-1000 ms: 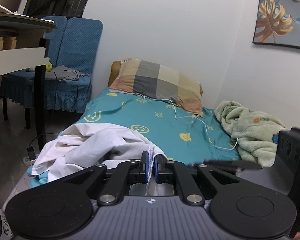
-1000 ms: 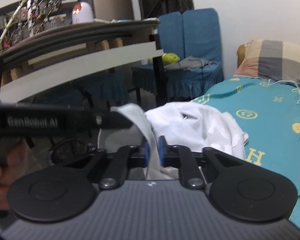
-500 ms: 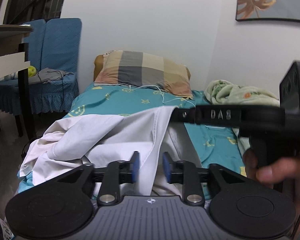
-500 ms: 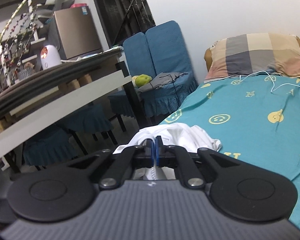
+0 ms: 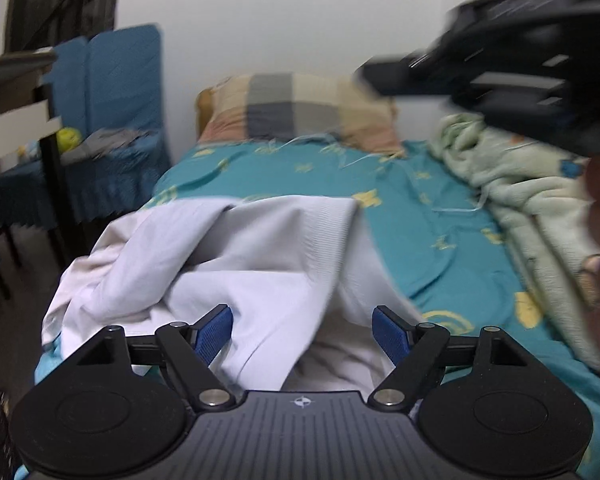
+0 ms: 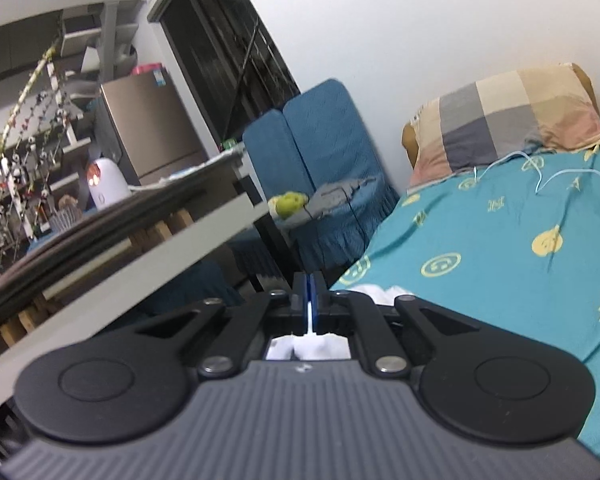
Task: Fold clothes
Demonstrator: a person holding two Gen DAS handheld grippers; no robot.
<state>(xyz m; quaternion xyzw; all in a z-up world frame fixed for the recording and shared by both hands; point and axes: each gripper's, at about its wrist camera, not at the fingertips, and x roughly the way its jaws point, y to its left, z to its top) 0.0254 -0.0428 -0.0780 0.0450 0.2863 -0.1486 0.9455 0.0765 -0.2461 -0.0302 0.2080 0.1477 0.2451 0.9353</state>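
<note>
A bed with a teal patterned sheet (image 5: 400, 216) and checked pillow (image 5: 296, 110) against a white wall (image 5: 280, 16), blue-covered chairs (image 6: 312, 152) beside a dark window (image 6: 228, 56).

Dim, even indoor lighting; left view motion-blurred, worst at right edge; fisheye distortion bends both frames' margins
</note>
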